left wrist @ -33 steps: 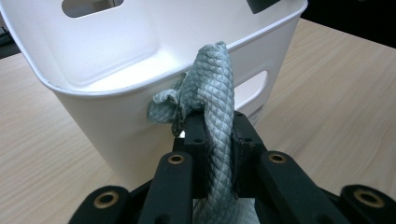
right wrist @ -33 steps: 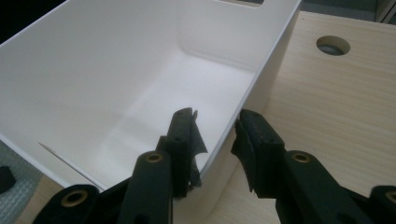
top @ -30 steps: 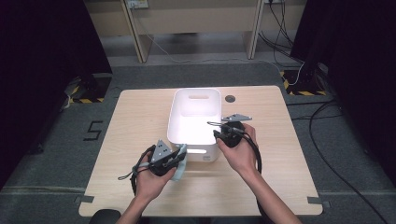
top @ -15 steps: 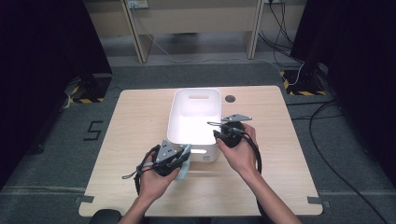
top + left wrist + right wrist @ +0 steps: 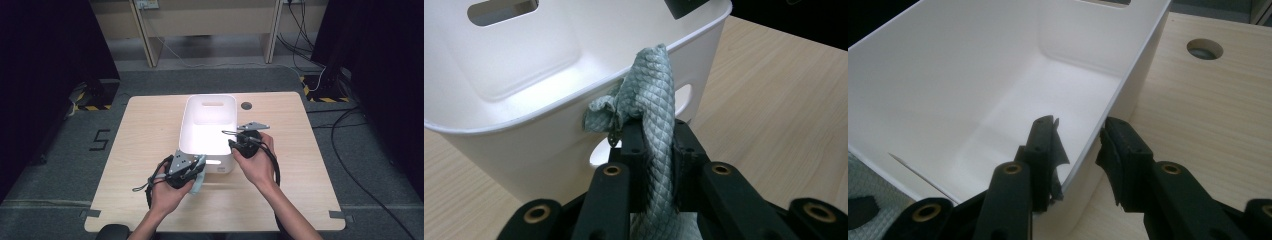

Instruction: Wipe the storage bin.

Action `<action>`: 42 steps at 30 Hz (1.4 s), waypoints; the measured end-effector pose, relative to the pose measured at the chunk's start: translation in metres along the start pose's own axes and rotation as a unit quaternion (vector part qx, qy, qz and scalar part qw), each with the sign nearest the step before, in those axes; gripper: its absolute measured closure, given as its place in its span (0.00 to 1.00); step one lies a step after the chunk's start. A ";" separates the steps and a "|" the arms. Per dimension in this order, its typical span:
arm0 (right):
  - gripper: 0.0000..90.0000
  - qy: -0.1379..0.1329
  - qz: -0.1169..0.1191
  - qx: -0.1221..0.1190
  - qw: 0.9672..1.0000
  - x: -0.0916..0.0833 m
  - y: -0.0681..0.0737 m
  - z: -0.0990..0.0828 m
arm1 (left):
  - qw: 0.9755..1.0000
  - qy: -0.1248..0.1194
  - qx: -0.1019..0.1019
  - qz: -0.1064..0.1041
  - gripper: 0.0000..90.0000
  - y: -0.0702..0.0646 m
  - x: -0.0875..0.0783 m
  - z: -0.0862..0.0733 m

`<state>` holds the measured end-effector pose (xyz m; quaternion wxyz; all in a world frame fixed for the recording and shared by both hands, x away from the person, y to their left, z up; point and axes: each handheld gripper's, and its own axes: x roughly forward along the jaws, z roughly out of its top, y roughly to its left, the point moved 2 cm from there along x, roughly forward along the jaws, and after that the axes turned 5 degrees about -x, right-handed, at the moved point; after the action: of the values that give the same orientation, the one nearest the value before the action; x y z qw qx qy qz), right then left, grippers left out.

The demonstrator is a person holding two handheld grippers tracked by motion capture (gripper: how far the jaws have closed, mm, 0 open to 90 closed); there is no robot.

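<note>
The left gripper [image 5: 651, 150] is clamping a grey-green scaly cloth [image 5: 649, 95] against the white plastic bin's [image 5: 192, 125] near wall, seemingly wiping it, while the right gripper [image 5: 1078, 145], jaws apart, is straddling the right rim to steady it.

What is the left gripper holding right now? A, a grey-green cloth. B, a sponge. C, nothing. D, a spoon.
A: the left gripper has its fingers shut on the grey-green cloth, held up against the near wall of the white bin.
</note>
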<state>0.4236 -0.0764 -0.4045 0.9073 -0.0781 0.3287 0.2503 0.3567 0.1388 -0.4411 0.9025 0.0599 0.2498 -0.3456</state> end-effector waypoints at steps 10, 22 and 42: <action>0.74 0.001 0.000 -0.001 1.000 0.000 0.000 0.000 | 1.000 0.000 0.002 -0.001 0.88 -0.002 0.002 0.001; 0.74 0.001 -0.001 -0.001 1.000 0.000 0.000 0.000 | 1.000 -0.002 0.006 0.002 0.88 -0.006 0.004 0.001; 0.73 0.000 -0.003 -0.002 1.000 0.000 0.000 0.000 | 1.000 -0.002 0.007 0.006 0.89 -0.008 0.005 0.001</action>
<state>0.4236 -0.0761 -0.4048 0.9079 -0.0808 0.3276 0.2487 0.3553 0.1290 -0.4421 0.9046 0.0674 0.2452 -0.3421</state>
